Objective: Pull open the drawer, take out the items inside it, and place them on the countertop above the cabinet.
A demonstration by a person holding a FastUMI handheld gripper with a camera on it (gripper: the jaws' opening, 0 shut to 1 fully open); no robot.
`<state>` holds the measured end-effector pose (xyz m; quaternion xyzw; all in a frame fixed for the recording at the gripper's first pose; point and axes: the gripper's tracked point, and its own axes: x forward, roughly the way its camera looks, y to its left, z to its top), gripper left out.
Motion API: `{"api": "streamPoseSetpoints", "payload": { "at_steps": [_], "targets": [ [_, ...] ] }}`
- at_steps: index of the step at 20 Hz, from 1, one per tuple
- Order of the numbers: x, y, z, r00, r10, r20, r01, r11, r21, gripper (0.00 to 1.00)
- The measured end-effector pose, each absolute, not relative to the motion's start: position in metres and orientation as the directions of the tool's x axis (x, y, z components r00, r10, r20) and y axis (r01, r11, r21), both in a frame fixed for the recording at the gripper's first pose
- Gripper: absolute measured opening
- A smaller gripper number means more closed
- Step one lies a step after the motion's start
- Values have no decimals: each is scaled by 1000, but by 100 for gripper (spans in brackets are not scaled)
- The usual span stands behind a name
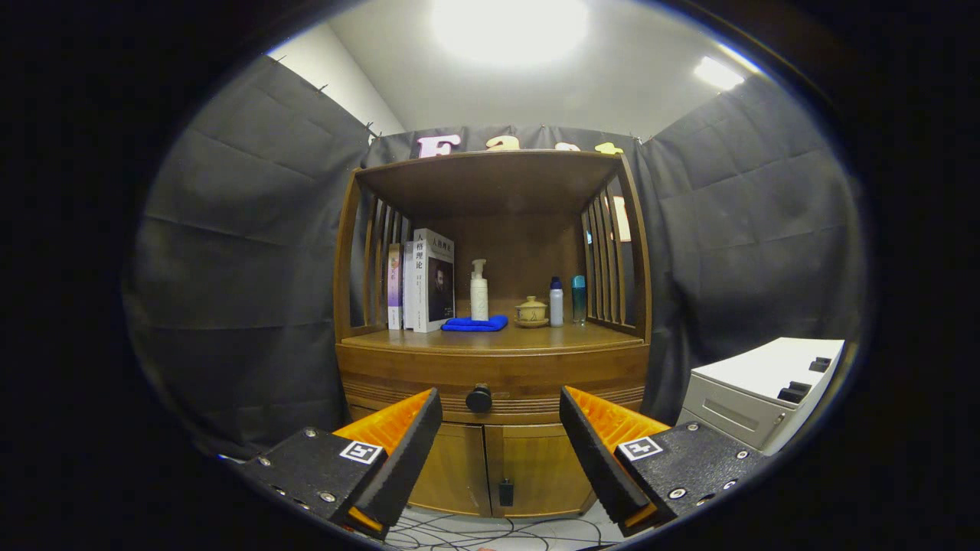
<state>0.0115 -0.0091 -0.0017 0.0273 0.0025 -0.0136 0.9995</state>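
A wooden cabinet (pixel 494 360) stands straight ahead. Its drawer (pixel 536 386) is closed and carries a round black knob (pixel 479 398). My gripper (pixel 501 409) is open, its orange-and-black fingers (pixel 406 428) held wide on either side of the knob and still short of it, with nothing between them. The countertop (pixel 528 337) above the drawer is bare along its front. What lies inside the drawer is hidden.
On the countertop stand several books (pixel 425 282), a white pump bottle (pixel 479 291), a folded blue cloth (pixel 475 324), a small lidded pot (pixel 531 311) and two small bottles (pixel 566 301). Two cabinet doors (pixel 498 467) sit below the drawer. A white-grey unit (pixel 758 390) stands right. Cables (pixel 490 529) cross the floor.
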Motion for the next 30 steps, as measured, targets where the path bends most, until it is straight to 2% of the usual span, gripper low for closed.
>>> {"api": "streamPoseSetpoints", "payload": {
  "at_steps": [11,26,28,30],
  "targets": [
    [85,-15,-6,996,-75,-58,78,995,55,96],
    [178,25,-99,952,11,-307,-3,1000,25,96],
    [185,29,-108,945,18,-327,-13,1000,17,95],
    [191,28,-117,937,21,-350,-19,1000,9,89]
  ]
}}
